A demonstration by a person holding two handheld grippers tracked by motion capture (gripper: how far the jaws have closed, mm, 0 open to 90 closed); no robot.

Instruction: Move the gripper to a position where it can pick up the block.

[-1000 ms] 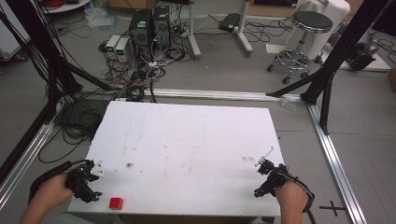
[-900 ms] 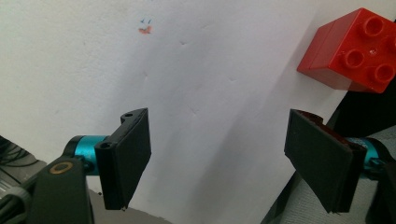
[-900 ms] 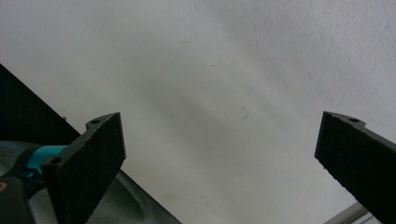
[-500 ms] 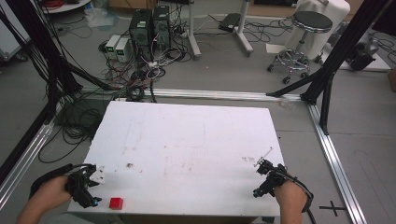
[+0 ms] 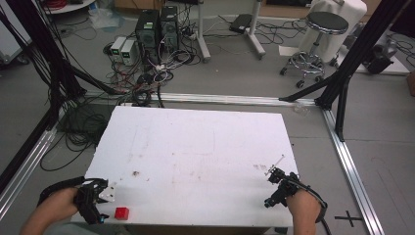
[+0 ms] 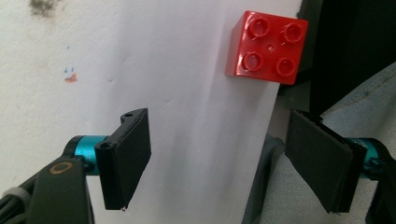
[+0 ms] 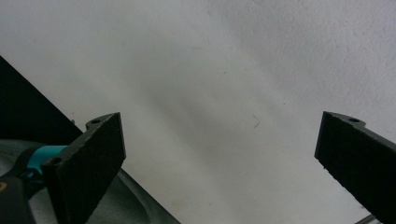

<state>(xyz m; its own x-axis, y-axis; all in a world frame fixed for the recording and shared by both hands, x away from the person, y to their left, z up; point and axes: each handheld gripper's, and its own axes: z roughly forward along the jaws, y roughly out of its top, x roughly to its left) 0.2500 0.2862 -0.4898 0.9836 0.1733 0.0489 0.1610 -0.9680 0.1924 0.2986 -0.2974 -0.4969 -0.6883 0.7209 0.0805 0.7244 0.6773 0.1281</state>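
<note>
- A small red plastic building block with four round studs (image 6: 267,47) is sitting at the near edge of the white foam-topped table (image 5: 205,147), by its near left corner, studs facing up.
- The left gripper (image 5: 98,198) is hovering just beside the block, jaws spread wide and gripping nothing; the block is lying ahead of them, apart from both.
- The right gripper (image 5: 276,188) is hanging over the near right corner, well apart from the block, jaws likewise gaping and empty.
</note>
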